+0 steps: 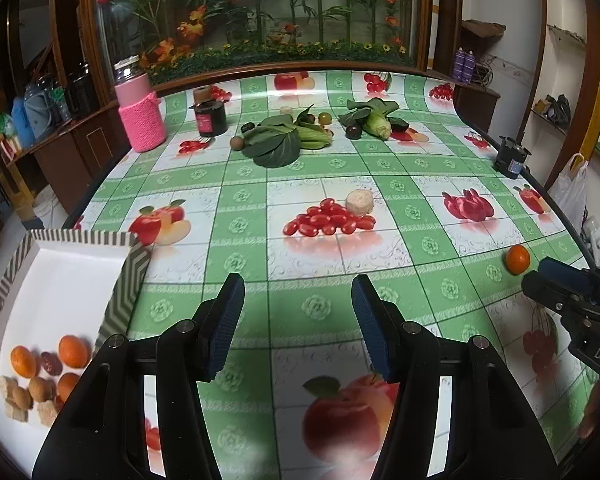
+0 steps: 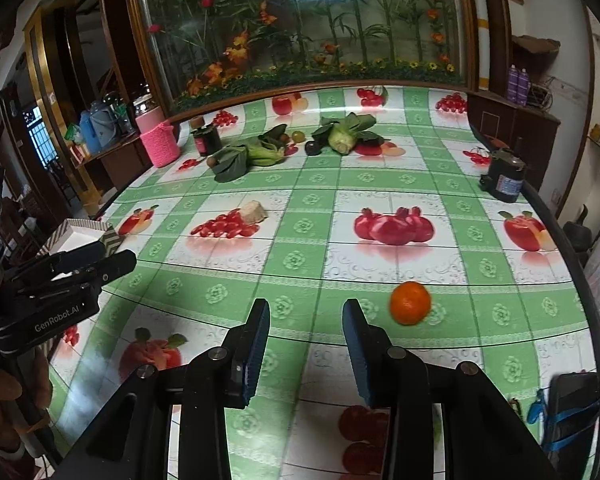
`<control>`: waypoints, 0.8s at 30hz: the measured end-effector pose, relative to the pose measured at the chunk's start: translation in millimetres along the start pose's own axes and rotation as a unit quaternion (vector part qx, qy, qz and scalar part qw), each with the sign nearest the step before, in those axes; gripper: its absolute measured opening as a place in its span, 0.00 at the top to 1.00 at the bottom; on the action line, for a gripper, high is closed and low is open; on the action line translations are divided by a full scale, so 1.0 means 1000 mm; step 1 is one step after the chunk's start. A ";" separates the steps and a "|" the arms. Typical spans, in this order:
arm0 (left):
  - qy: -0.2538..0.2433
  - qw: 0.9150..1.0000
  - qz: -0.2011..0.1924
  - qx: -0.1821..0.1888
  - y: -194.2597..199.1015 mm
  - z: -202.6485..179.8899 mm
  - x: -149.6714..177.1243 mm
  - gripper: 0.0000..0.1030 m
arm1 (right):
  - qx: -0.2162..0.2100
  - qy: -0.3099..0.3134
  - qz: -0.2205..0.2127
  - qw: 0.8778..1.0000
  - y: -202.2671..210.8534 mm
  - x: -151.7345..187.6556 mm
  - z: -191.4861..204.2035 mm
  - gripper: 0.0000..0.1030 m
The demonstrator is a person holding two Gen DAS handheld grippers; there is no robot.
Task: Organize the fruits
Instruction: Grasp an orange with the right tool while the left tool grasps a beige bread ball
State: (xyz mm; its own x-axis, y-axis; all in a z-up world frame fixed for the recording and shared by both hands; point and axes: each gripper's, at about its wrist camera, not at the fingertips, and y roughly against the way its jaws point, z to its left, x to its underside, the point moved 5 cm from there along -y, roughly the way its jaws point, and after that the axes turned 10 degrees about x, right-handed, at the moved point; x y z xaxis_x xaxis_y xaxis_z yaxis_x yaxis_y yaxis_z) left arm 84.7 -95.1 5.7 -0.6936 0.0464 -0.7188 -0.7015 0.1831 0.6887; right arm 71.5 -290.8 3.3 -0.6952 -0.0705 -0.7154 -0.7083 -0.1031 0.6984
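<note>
**Orange fruit loose on the cloth, both claws empty**

Orange against the green-checked tablecloth (image 2: 380,184), a small mandarin (image 2: 410,303) lies alone toward the table's right edge. The right gripper (image 2: 306,346) hovers just short of it, its jaws parted with nothing between them, and the fruit sits off to the right of the gap, not lined up with it. From the left wrist view the same fruit shows far over on the right, touching nothing.

The left gripper (image 1: 298,326) hangs over bare cloth, jaws likewise apart and empty. Beside it, at the table's near left corner, stands the white box (image 1: 126,276) with zigzag-patterned walls, already holding several mandarins, pale nut-like pieces and a dark red one.

By my reckoning the step in hand is picking up the stray mandarin for the box. To do it well, the right claw should swing right until the fruit centres between the pads, come down low enough to catch it at its widest part, and close gently, since a round fruit will roll away if nudged by one finger first. The carry then crosses the left claw's place, so that one had better stay clear.

More produce waits far back: leafy greens (image 1: 276,142), dark round fruits, a pale lump (image 1: 359,202) mid-table
</note>
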 end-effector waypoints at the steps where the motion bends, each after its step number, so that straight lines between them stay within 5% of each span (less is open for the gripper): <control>1: -0.001 1.000 0.000 -0.001 -0.002 -0.001 -0.001 0.46 | 0.008 0.000 -0.001 1.000 0.000 0.000 -0.003 0.64; 15: -0.004 1.000 0.022 0.012 -0.032 -0.011 -0.012 0.46 | 0.071 -0.024 0.038 0.996 -0.028 0.008 -0.053 0.61; 21: 0.001 0.999 0.033 0.038 -0.046 -0.015 -0.020 0.46 | 0.078 -0.020 0.057 0.995 -0.054 0.006 -0.063 0.60; 24: 0.002 0.998 0.038 0.042 -0.054 -0.017 -0.026 0.46 | 0.046 -0.025 0.057 0.997 -0.062 0.006 -0.062 0.64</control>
State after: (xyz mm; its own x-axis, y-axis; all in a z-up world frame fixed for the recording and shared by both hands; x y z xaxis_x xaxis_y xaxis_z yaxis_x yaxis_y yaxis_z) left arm 137.6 -122.8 -11.3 -0.7454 0.0585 -0.6640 -0.6307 0.2606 0.7310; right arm 119.2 -346.1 -45.9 -0.7758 -0.0262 -0.6304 -0.6305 -0.0060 0.7762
